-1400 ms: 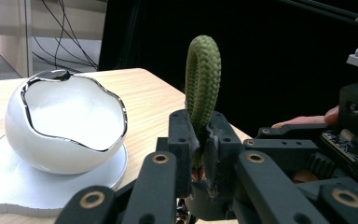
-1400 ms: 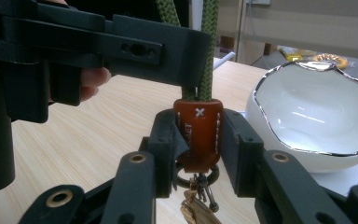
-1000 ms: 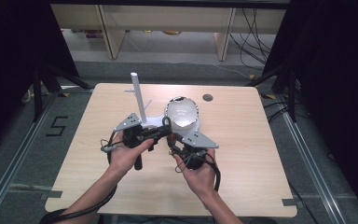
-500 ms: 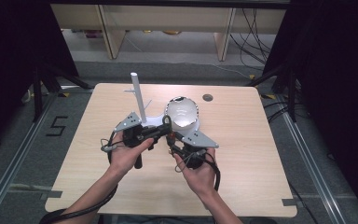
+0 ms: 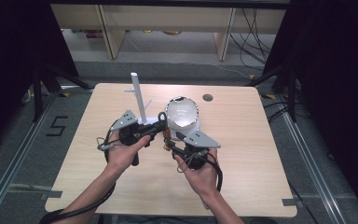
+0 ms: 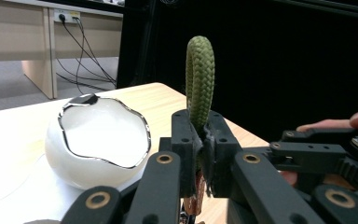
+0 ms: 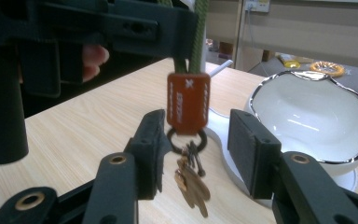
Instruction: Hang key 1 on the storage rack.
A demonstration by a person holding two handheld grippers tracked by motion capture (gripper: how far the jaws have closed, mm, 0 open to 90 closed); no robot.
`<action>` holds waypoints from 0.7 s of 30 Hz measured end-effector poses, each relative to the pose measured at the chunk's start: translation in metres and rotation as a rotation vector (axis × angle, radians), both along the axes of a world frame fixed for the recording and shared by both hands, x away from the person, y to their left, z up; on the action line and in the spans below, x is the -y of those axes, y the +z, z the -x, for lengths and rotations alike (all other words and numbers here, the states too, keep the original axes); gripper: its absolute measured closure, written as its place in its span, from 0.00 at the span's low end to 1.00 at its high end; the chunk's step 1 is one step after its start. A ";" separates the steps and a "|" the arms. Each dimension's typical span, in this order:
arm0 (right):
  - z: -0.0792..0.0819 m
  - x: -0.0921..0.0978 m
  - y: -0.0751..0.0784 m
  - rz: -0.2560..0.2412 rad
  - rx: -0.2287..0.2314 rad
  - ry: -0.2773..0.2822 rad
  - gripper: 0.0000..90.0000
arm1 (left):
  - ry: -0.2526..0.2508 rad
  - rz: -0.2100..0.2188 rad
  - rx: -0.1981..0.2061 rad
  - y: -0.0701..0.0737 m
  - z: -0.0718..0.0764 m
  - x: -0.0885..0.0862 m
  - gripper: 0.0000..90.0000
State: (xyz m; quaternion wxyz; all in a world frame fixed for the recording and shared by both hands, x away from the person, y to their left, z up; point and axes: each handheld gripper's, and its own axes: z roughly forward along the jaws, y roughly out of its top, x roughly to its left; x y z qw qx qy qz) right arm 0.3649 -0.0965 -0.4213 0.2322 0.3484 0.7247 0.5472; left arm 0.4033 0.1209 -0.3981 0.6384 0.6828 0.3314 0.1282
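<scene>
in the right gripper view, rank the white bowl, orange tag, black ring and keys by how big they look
1. white bowl
2. orange tag
3. keys and black ring: too alike to rank, and the tag hides part of the ring.

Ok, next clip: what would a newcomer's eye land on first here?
Probably the green rope loop pinched upright in the left gripper, with its orange tag and keys dangling between the open jaws of the right gripper. Next, the white egg-shaped bowl with a wavy silver rim, mid-table just beyond the grippers, and the white post standing to its left.
</scene>
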 end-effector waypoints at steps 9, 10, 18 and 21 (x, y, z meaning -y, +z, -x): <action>0.003 0.007 -0.001 0.010 -0.004 -0.012 0.63 | 0.031 -0.019 0.025 0.003 -0.002 -0.009 0.93; 0.004 0.008 -0.001 0.015 -0.016 -0.016 0.63 | 0.038 -0.020 0.026 0.004 -0.002 -0.011 0.93; 0.007 0.016 -0.004 0.011 -0.036 -0.031 0.63 | 0.071 -0.027 0.023 0.003 -0.005 -0.023 0.93; 0.008 0.018 -0.004 0.013 -0.029 -0.037 0.63 | 0.090 -0.034 0.028 0.003 -0.007 -0.029 0.93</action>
